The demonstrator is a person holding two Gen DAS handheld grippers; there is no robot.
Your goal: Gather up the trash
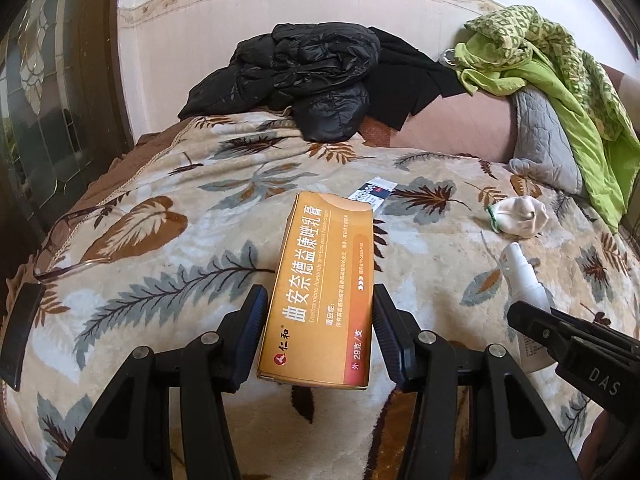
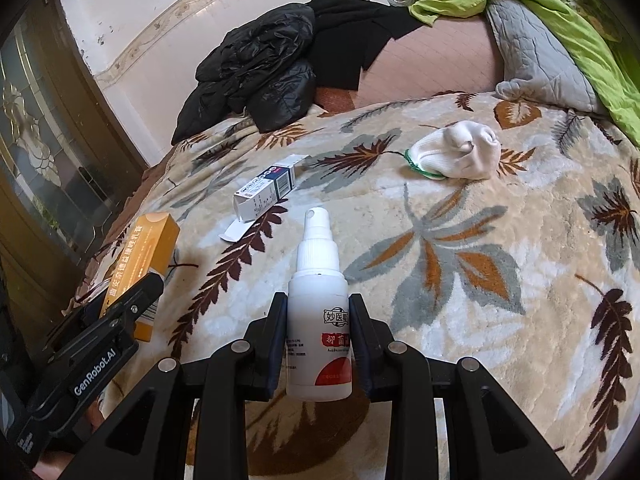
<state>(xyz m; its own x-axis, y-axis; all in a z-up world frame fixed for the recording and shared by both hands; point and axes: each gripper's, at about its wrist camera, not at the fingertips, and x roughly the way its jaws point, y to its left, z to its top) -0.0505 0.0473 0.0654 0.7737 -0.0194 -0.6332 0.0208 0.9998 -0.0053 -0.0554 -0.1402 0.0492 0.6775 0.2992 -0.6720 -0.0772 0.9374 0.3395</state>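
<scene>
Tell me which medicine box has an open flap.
The small white and blue box lying on the blanket; the orange box in the left gripper's fingers looks closed.

Orange box [image 1: 320, 292], leaf-patterned blanket [image 1: 180, 216]

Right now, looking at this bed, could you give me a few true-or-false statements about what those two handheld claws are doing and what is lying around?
1. The left gripper grips an orange carton. True.
2. The right gripper holds a white sock. False: it grips a white spray bottle; the white sock lies on the blanket.
3. A small white and blue box lies on the blanket with a flap open. True.
4. The black jacket covers the spray bottle. False: it lies far off by the wall.
</scene>
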